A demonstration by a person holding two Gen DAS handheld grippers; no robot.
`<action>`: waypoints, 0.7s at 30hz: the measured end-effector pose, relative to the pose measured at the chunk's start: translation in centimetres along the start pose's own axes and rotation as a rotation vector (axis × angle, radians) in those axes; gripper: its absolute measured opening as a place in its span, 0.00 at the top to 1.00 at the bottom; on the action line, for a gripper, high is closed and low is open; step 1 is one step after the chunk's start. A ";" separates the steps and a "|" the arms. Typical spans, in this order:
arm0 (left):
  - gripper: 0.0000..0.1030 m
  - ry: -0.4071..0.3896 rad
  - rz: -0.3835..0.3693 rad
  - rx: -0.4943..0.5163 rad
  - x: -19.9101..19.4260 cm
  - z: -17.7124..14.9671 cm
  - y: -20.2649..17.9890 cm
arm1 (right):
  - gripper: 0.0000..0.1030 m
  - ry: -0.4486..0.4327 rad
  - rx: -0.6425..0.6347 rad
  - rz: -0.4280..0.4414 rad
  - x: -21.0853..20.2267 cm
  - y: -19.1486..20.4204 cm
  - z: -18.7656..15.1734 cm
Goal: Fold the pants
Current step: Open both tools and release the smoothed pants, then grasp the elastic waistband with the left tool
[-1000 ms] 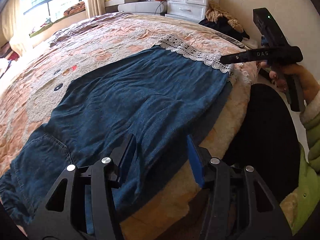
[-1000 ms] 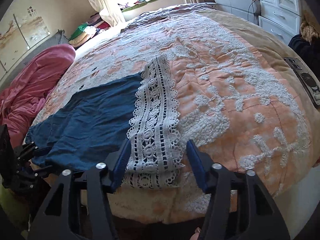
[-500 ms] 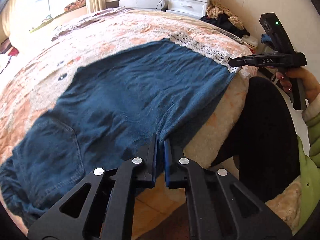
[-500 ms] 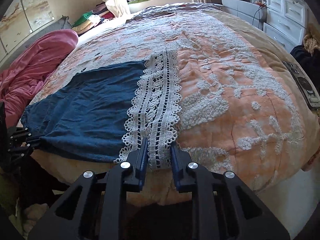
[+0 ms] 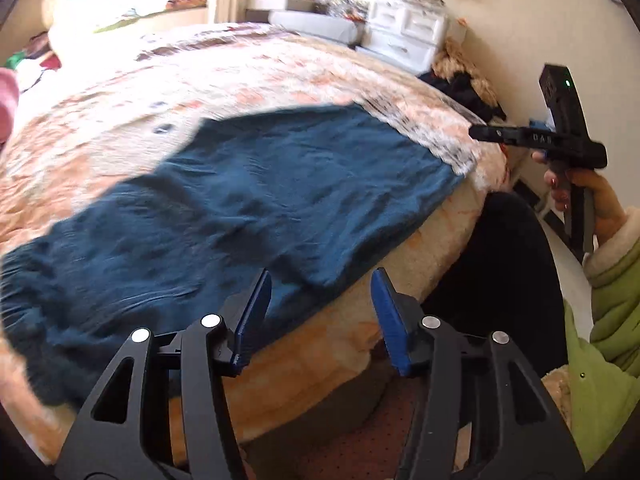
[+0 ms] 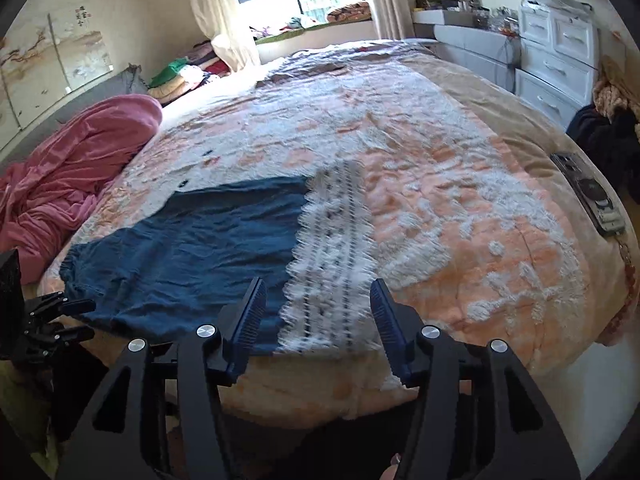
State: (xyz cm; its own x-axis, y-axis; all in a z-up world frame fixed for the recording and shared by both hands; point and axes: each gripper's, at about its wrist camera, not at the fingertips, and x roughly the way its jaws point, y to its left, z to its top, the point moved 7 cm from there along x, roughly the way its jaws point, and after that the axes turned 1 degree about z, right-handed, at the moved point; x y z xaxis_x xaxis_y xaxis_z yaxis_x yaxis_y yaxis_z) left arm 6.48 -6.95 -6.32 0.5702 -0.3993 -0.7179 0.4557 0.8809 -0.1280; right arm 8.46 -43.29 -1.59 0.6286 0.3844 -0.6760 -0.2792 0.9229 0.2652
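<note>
Both claws, left claw [image 5: 322, 312] and right claw [image 6: 316, 320], open above pants [image 5: 224, 216].

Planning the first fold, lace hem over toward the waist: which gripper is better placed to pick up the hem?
Right. The right gripper hangs open directly over the lace hem; the left gripper is open over the pants mid-leg.

Dark blue pants [image 6: 192, 256] with white lace hem [image 6: 328, 264], peach-and-white floral bedspread [image 6: 460, 216], pink blanket [image 6: 72, 160]

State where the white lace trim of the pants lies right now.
In the right wrist view, the lace trim lies flat near the bed's front edge, right of the blue denim, ahead of the open right gripper.
</note>
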 end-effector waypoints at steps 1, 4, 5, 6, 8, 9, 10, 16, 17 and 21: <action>0.51 -0.025 0.034 -0.026 -1.3 0.0 1.1 | 0.45 0.002 -0.028 0.043 0.3 1.6 0.2; 0.40 -0.078 0.150 -0.134 -4.9 -0.3 5.2 | 0.43 0.031 -0.124 0.126 1.9 6.3 0.3; 0.40 -0.080 0.190 -0.179 -5.8 -0.6 6.7 | 0.43 0.048 -0.159 0.154 2.7 8.0 0.1; 0.39 -0.084 0.234 -0.227 -6.6 -1.0 8.5 | 0.43 0.070 -0.191 0.168 3.6 9.5 -0.1; 0.35 -0.088 0.297 -0.321 -7.8 -1.9 11.4 | 0.43 0.099 -0.258 0.181 5.1 12.1 -0.4; 0.34 -0.087 0.313 -0.369 -8.1 -2.3 12.6 | 0.43 0.105 -0.288 0.181 5.7 13.1 -0.6; 0.34 -0.090 0.316 -0.432 -8.2 -2.8 13.9 | 0.43 0.115 -0.310 0.177 6.4 13.7 -0.7; 0.35 -0.079 0.260 -0.561 -6.1 -3.0 16.7 | 0.43 0.188 -0.308 0.140 9.3 14.0 -2.2; 0.41 -0.080 0.260 -0.546 -5.7 -2.5 16.4 | 0.43 0.195 -0.304 0.146 9.3 13.8 -2.5; 0.71 -0.041 0.315 -0.519 -5.1 -2.9 16.7 | 0.43 0.238 -0.356 0.114 9.6 13.5 -3.9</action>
State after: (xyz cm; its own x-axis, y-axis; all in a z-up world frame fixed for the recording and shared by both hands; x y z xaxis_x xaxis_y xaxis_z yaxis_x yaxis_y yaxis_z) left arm 9.25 10.54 -6.79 0.6544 -0.0997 -0.7496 -0.1261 0.9630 -0.2382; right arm 7.90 -27.25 -7.20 0.4061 0.4292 -0.8068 -0.5957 0.7938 0.1224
